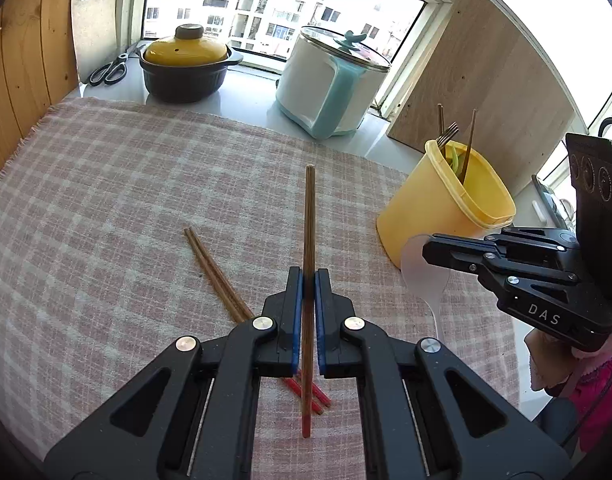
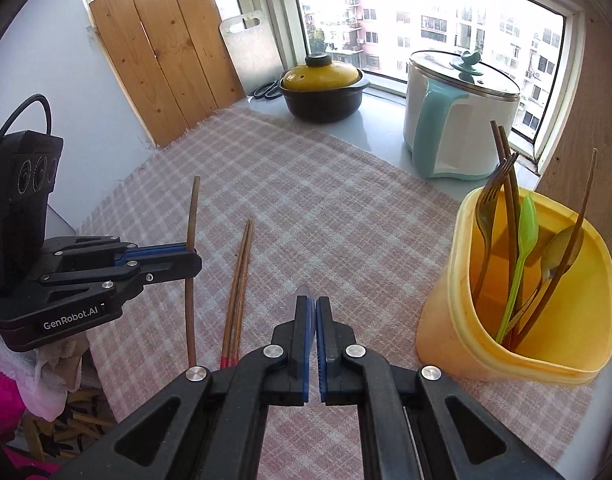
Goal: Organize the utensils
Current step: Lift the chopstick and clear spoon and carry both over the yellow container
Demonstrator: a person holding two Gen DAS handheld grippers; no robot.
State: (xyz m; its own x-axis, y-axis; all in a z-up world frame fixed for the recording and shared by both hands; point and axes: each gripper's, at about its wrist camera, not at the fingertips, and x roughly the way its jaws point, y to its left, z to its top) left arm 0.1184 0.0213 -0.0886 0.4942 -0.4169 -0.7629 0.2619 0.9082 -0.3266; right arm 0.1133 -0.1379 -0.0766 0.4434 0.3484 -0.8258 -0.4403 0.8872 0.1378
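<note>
My left gripper [image 1: 309, 280] is shut on a brown chopstick [image 1: 309, 224] with a red end, held above the checked cloth; it also shows in the right wrist view [image 2: 191, 248]. My right gripper [image 2: 316, 308] is shut on a clear plastic spoon [image 1: 420, 272], whose bowl points up beside the yellow utensil container [image 1: 446, 216]. The container [image 2: 554, 352] holds a fork, a green spoon, a metal spoon and chopsticks. A pair of red-tipped chopsticks [image 2: 238, 292] lies on the cloth between the grippers.
A pink checked cloth [image 2: 338, 216] covers the table. A yellow-lidded black pot [image 2: 322, 88], a white and teal cooker [image 2: 458, 116], scissors [image 1: 109, 68] and a cutting board [image 2: 249, 48] stand along the windowsill. Wooden boards lean at left and right.
</note>
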